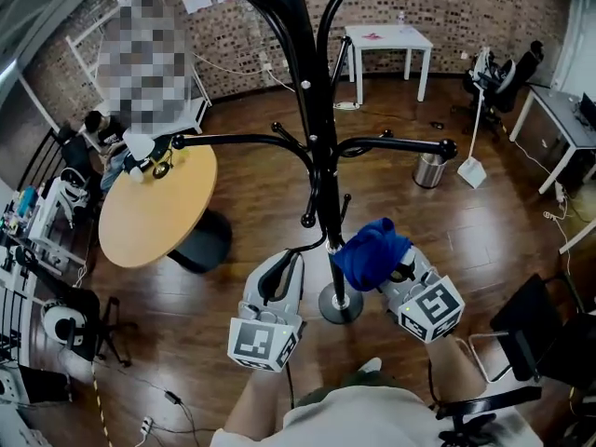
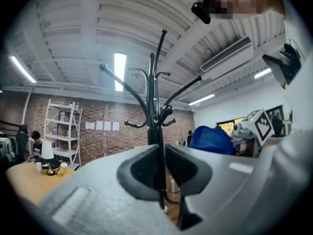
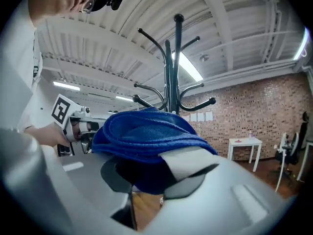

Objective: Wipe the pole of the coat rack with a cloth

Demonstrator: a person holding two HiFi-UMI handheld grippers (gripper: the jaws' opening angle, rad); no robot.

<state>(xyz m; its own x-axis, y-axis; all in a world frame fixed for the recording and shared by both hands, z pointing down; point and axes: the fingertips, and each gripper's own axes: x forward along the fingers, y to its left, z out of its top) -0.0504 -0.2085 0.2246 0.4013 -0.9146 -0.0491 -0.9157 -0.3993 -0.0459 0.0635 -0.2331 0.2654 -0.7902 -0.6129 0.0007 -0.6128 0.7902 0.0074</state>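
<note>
The black coat rack's pole [image 1: 321, 156] rises in the middle of the head view from a round base [image 1: 340, 305]. My right gripper [image 1: 380, 266] is shut on a bunched blue cloth [image 1: 371, 252], which rests against the right side of the lower pole. In the right gripper view the cloth [image 3: 146, 131] covers the jaws of the right gripper [image 3: 146, 180], and the pole [image 3: 171, 82] stands behind it. My left gripper [image 1: 289, 254] is left of the pole. Its jaws are shut on a thin black lower hook rod [image 2: 160, 170] of the rack.
A round wooden table [image 1: 158, 208] stands to the left, with a seated person [image 1: 98, 128] behind it. Far back is a white table [image 1: 386, 37]. A metal bin [image 1: 428, 169] and a dustpan [image 1: 470, 170] sit to the right. A black chair [image 1: 540, 333] is near right.
</note>
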